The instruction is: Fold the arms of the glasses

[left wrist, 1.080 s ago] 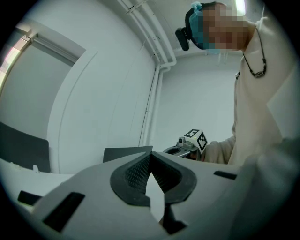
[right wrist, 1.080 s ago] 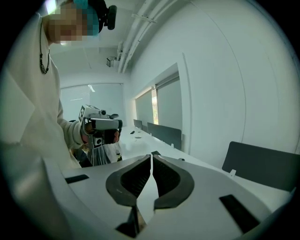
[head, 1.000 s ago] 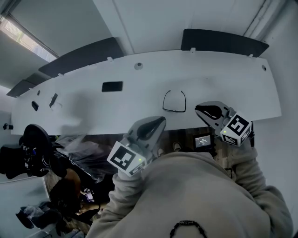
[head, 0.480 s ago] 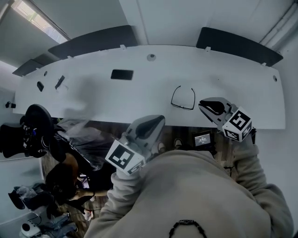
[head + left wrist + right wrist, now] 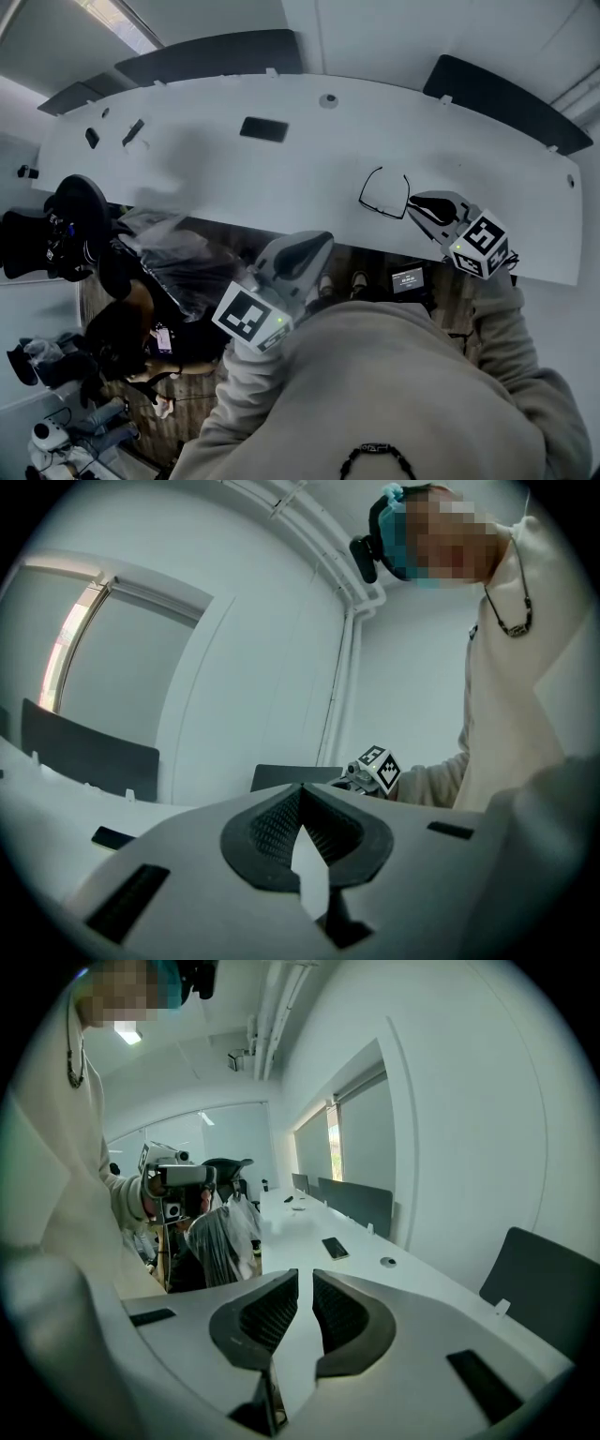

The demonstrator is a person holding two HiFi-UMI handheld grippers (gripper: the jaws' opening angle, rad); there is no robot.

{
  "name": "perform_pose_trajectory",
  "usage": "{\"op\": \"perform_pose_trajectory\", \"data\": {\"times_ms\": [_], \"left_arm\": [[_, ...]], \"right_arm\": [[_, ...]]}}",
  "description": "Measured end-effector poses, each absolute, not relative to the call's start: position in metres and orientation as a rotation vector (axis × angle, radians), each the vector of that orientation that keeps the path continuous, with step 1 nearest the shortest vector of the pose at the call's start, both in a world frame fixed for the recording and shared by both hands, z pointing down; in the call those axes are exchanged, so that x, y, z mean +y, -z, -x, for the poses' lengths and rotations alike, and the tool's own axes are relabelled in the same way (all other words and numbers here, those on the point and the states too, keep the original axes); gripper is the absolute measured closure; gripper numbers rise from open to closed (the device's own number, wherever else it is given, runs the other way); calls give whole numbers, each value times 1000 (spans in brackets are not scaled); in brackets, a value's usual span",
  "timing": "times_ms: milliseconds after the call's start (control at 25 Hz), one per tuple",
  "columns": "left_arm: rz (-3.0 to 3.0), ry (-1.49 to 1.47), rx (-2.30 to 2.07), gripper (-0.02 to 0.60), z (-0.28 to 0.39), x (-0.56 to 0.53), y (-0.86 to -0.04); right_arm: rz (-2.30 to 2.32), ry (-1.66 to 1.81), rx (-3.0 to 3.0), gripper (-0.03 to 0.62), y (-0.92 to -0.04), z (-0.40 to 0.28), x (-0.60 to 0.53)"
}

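Observation:
Black-framed glasses [image 5: 384,192] lie on the long white table [image 5: 206,178] with their arms open. My right gripper [image 5: 412,201] hovers just right of them, its tip close to the frame; its jaws are shut and hold nothing [image 5: 305,1275]. My left gripper [image 5: 324,239] is held off the table's near edge, left of and nearer to me than the glasses. It is also shut and empty [image 5: 300,787]. The glasses do not show clearly in either gripper view. The right gripper's marker cube [image 5: 380,769] appears in the left gripper view.
A black phone [image 5: 263,129] and a round grommet [image 5: 328,99] lie further back on the table, with small dark items [image 5: 134,131] at its far left. Dark partition panels [image 5: 211,56] line the far edge. A person [image 5: 127,337] and a plastic-covered chair [image 5: 173,267] are at the left.
My right gripper has come down and closer to the glasses. The left gripper has stayed off the near edge. The head view has swung, so the table sits more slanted.

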State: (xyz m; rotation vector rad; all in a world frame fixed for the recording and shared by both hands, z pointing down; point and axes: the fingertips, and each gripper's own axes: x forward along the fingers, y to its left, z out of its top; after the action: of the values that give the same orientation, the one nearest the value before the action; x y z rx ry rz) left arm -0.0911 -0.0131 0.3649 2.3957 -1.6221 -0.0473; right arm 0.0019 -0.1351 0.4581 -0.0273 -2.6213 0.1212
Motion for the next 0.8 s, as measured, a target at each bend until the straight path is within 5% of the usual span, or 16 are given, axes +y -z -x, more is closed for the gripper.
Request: {"op": "perform_pose_trajectory", "data": {"times_ms": [800], "left_arm": [[-2160, 21, -1816, 576, 140, 6, -385]], "right_arm": [[166, -113, -2355, 468, -587, 30, -165]]}}
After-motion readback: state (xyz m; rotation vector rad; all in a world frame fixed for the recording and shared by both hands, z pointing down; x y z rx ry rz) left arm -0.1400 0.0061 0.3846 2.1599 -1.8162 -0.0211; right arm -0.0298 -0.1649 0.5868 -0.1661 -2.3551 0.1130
